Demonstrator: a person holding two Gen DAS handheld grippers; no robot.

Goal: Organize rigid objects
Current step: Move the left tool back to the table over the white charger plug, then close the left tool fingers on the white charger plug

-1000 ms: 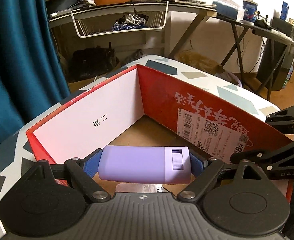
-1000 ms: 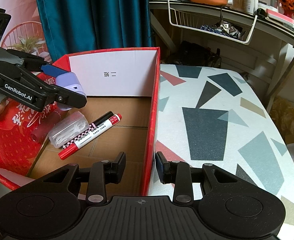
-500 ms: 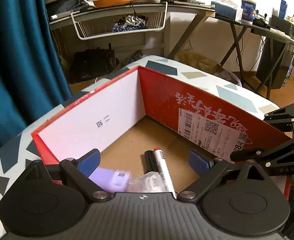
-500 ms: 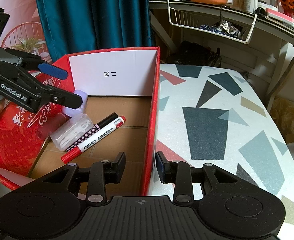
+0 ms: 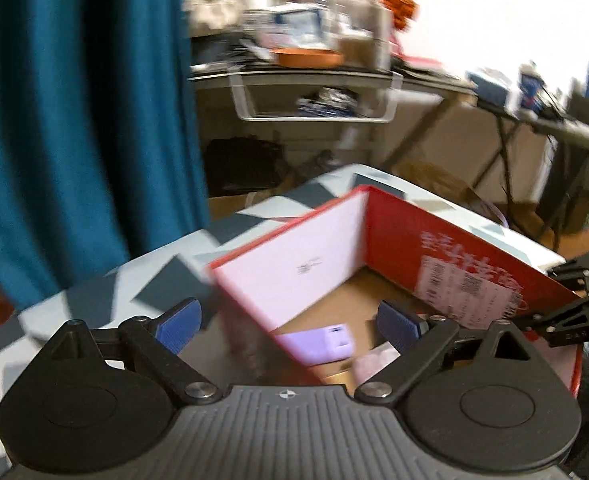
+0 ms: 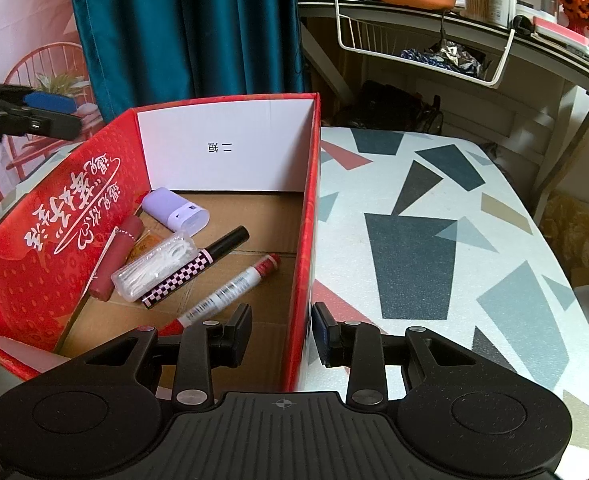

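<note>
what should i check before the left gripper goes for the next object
1. Left gripper empty, fingers apart: ok.
2. Lilac case inside the red box, lying on the floor near the white end wall: ok.
3. Left gripper clear of the box: not ok, the red wall edge sits between its fingers in the left wrist view.
4. Left wrist view sharp enough to aim: not ok, heavily blurred.
5. Right gripper straddling the box wall, holding nothing: ok.
6. Next object to pick located: cannot tell, none shows on the patterned table.
</note>
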